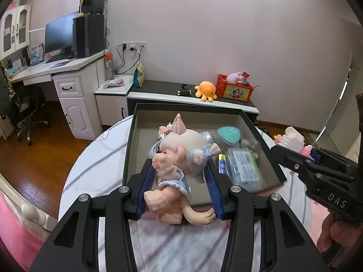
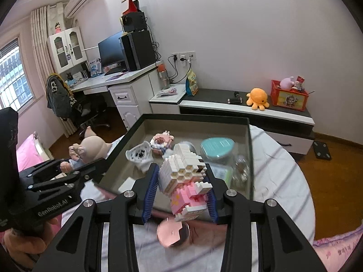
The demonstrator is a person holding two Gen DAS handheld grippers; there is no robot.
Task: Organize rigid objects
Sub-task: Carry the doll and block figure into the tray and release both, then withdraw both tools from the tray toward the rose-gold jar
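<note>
Two grippers each carry a toy above the near edge of a dark-rimmed tray that sits on a round table under a striped cloth. The left gripper is clamped on a pale cat-eared doll in a blue dress, its blue pads pressed against the doll's sides. The right gripper grips a white-and-pink brick figure (built of small blocks), held between its pads over the tray's front rim. Inside the tray lie a teal-lidded container, a small brick cake and a clear plastic packet. A pink round disc rests on the cloth just below the brick figure.
</note>
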